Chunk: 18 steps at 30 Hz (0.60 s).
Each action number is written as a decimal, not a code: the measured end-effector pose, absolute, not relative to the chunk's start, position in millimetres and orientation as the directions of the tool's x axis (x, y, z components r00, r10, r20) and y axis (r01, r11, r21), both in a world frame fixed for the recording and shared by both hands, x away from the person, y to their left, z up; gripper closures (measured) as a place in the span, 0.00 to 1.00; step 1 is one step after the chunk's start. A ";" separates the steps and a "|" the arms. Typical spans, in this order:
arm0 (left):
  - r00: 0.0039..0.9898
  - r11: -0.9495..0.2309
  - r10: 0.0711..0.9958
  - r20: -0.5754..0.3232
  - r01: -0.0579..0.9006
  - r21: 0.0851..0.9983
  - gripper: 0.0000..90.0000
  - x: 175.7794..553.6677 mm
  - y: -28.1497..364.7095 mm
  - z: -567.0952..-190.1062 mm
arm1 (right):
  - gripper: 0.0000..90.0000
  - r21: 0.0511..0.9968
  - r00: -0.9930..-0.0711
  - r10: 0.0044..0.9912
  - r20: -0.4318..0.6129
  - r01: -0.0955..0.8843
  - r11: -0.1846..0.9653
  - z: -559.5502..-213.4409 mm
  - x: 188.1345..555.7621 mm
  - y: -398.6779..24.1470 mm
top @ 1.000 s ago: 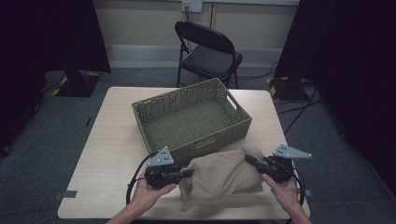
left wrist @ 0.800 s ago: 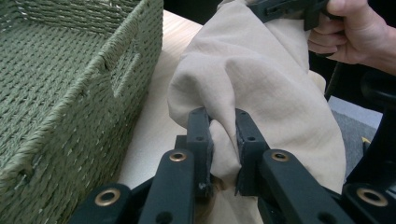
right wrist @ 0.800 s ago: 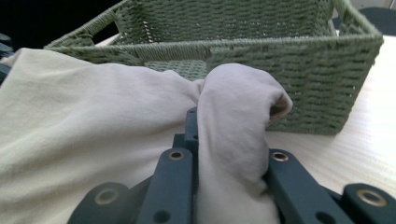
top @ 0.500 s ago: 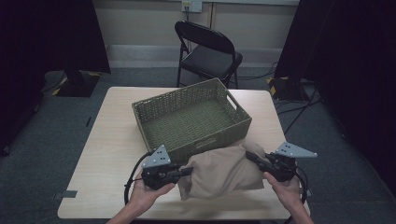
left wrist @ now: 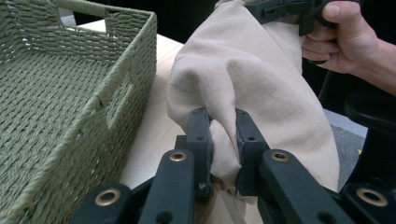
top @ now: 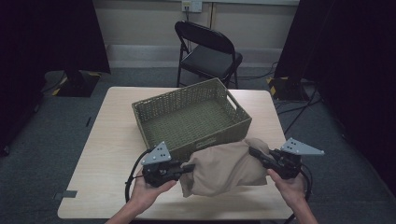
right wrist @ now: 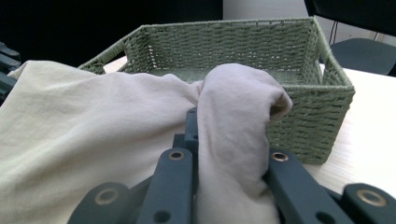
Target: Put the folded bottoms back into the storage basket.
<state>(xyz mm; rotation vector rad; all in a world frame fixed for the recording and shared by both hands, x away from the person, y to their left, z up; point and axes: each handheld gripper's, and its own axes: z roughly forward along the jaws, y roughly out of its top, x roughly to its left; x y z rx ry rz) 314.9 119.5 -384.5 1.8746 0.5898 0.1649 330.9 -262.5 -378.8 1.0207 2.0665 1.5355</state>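
The counter [top: 107, 154] takes up the middle of the high view, with a black folding chair [top: 208, 51] behind it at the upper centre. A green woven basket [top: 189, 121] sits at the centre of the counter, open side up and with nothing in it. Just below the basket, at the lower centre of the frame, a beige cloth [top: 226, 167] is bunched and stretched between the two tools, its upper edge close against the basket's near wall.

The left hand-held gripper [top: 189, 167], at the lower left of the cloth, has its jaws pinched on a fold of the fabric; in the left gripper view that fold is squeezed tight between the black pads [left wrist: 243, 140]. The right hand-held gripper [top: 254, 153], at the cloth's right end, likewise has its jaws clamped on a bunched corner, which spills over them in the right gripper view.

The step in hand looks like lifting the cloth to carry it into the basket. The next move probably calls for raising both ends together until the hanging middle clears the near wall, then moving forward over the opening before letting go.
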 end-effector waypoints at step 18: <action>0.864 -0.219 0.472 -0.173 0.305 0.927 0.89 318.5 118.5 -368.4 | 0.88 0.950 -0.669 0.736 0.104 0.285 0.125 -354.6 339.2 -260.7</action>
